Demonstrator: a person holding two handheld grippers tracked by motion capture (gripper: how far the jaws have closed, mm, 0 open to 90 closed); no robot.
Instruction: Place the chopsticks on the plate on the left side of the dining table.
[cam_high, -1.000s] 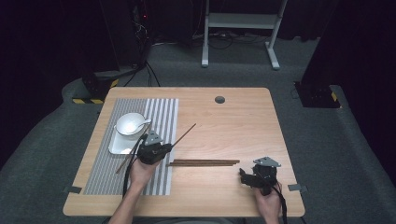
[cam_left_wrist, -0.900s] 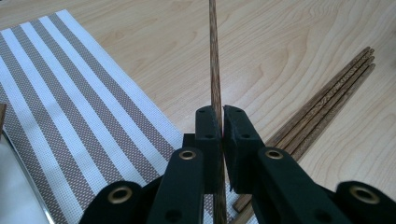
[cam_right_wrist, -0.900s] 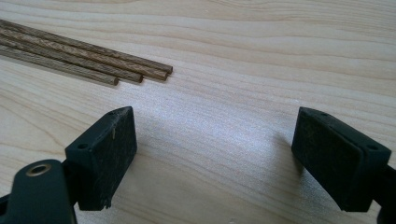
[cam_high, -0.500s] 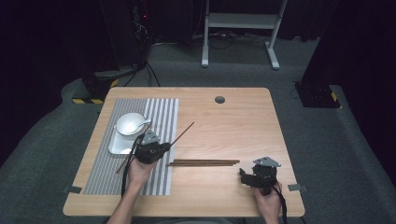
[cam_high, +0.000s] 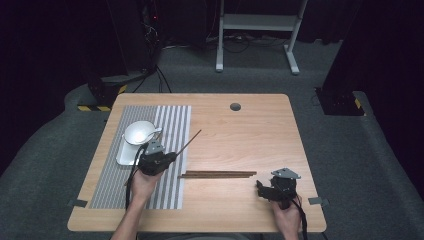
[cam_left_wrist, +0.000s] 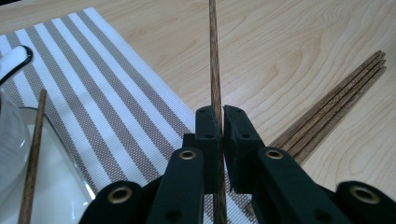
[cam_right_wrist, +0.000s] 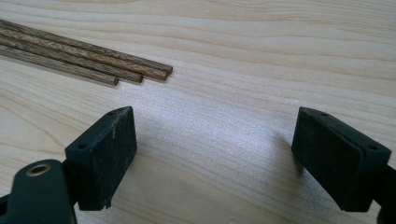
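My left gripper (cam_high: 169, 157) (cam_left_wrist: 222, 114) hovers over the striped placemat (cam_high: 170, 125), shut on a dark wooden chopstick (cam_high: 190, 141) (cam_left_wrist: 213, 56) that points up and to the right past the mat's edge. Three more chopsticks (cam_high: 220, 174) (cam_left_wrist: 336, 105) (cam_right_wrist: 84, 58) lie side by side on the bare wood between the grippers. Another chopstick (cam_left_wrist: 32, 154) rests across the white plate beside my left jaws. My right gripper (cam_high: 261, 189) (cam_right_wrist: 215, 140) sits low on the table just right of the bundle's ends, open, nothing between its pads.
A white bowl (cam_high: 139, 133) with a spoon stands on a white plate (cam_high: 125, 155) on the placemat's left half. The table (cam_high: 250, 130) has a round cable hole (cam_high: 235, 106) near its far edge. Tape marks the front corners.
My left gripper and its chopstick have shifted slightly to the left. The right gripper has stayed put.
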